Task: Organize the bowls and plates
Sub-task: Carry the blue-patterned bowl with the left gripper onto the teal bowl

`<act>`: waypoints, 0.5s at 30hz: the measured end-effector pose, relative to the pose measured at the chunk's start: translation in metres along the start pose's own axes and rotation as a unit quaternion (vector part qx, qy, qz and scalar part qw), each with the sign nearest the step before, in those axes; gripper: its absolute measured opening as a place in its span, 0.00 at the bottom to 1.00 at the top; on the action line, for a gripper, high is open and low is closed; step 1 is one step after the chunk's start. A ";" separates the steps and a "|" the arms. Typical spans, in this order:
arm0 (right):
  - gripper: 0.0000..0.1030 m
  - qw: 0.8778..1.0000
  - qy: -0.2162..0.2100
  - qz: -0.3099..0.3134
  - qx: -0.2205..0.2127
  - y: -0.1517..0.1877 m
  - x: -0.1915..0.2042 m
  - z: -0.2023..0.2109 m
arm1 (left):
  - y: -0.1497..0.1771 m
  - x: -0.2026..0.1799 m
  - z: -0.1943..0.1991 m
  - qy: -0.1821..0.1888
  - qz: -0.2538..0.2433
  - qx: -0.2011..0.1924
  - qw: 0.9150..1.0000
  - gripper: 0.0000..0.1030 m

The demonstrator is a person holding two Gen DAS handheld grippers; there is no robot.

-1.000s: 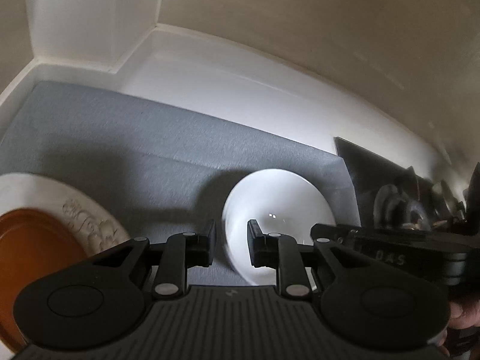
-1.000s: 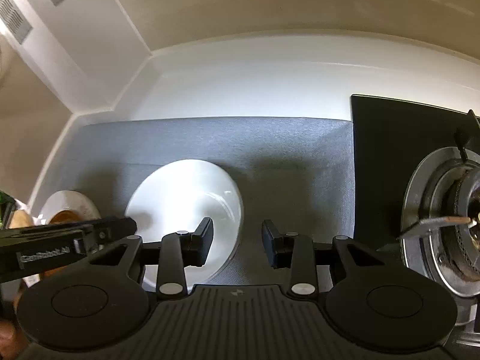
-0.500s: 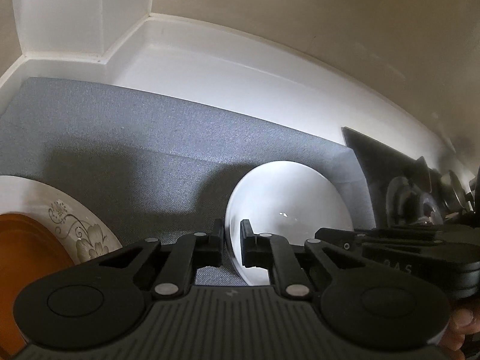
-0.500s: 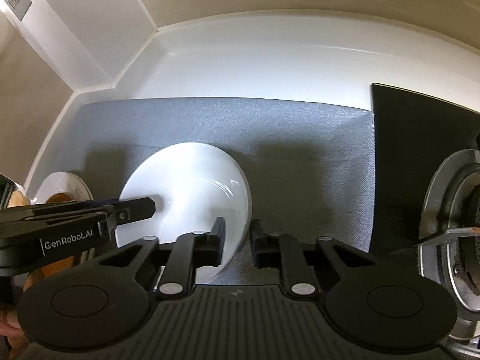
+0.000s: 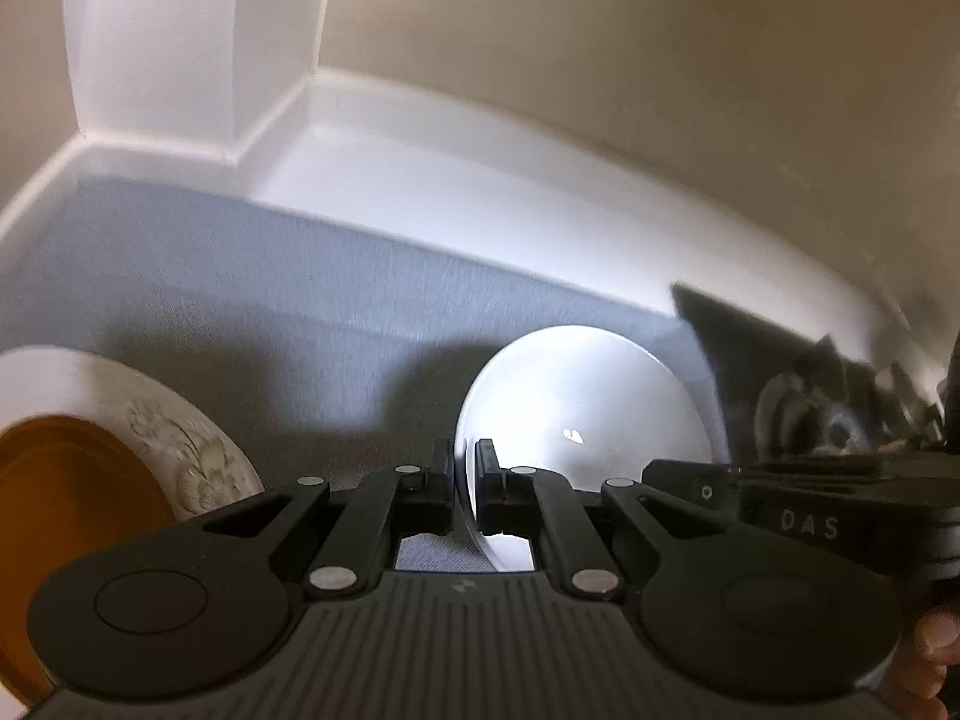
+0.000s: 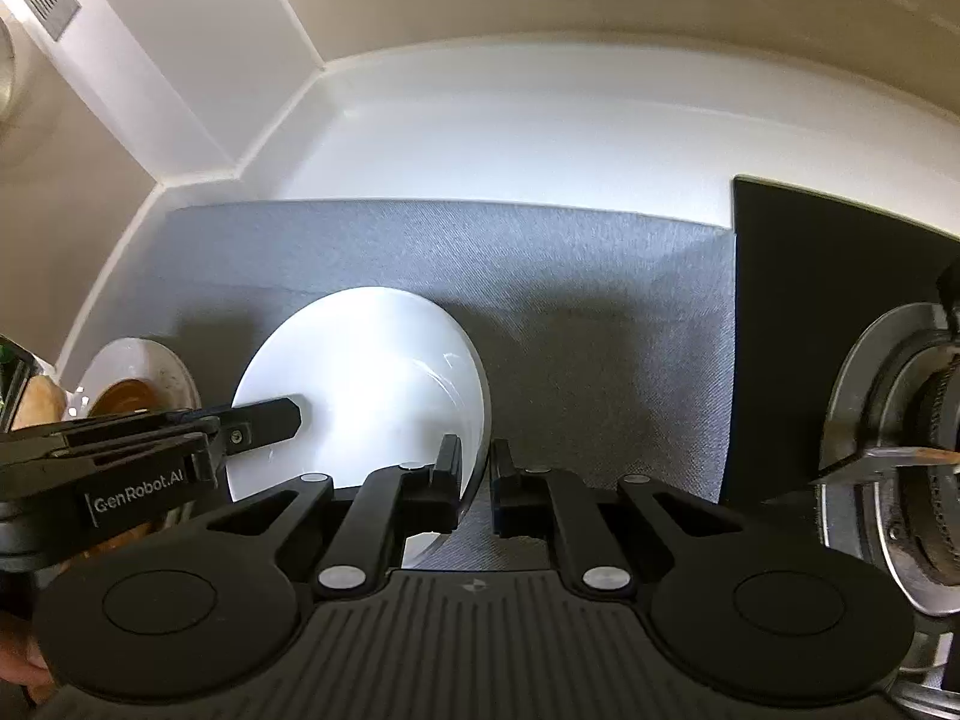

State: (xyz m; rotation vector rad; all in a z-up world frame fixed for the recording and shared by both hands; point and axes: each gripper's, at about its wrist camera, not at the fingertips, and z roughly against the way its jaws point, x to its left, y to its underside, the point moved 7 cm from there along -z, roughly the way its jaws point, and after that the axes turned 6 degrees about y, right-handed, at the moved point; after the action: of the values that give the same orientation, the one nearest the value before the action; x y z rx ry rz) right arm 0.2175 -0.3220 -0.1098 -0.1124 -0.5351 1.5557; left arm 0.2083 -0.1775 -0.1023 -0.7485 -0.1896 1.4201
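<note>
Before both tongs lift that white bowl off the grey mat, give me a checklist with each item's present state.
1. Left tongs shut on the white bowl's rim: ok, the rim sits between the closed jaws.
2. Right tongs shut on the opposite rim: ok, the rim is pinched.
3. Both have just been closing; grip firmness: cannot tell.
4. Nothing inside the bowl: ok, the interior looks bare.
5. Clearance from the flowered plate with the orange dish on it: ok, a strip of grey mat separates them.
6. Clearance from the stove burner: ok, it is apart, off the mat.
</note>
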 end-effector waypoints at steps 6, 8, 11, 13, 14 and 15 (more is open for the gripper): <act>0.10 0.999 -0.016 0.010 -0.038 -0.007 0.008 0.047 | -0.016 -0.019 0.048 -0.002 -0.012 -0.046 0.999 0.06; 0.10 0.998 -0.021 0.012 -0.049 -0.008 0.010 0.062 | -0.016 -0.025 0.063 -0.004 -0.011 -0.051 0.999 0.06; 0.10 0.998 -0.029 0.013 -0.054 -0.007 0.011 0.080 | -0.011 -0.033 0.082 -0.006 -0.015 -0.055 0.998 0.06; 0.10 0.998 -0.033 0.018 -0.053 -0.003 0.012 0.091 | -0.006 -0.035 0.093 -0.008 -0.013 -0.054 0.998 0.06; 0.10 0.998 -0.037 0.022 -0.053 0.000 0.013 0.096 | -0.003 -0.036 0.097 -0.008 -0.012 -0.053 0.998 0.06; 0.10 0.997 -0.038 0.027 -0.053 0.004 0.015 0.101 | 0.001 -0.038 0.102 -0.008 -0.014 -0.051 0.999 0.06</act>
State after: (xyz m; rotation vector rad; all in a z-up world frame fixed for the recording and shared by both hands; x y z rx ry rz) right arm 0.1731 -0.3342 -0.0185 -0.1512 -0.6799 1.5893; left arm 0.1452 -0.1771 -0.0139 -0.8146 -0.2868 1.3978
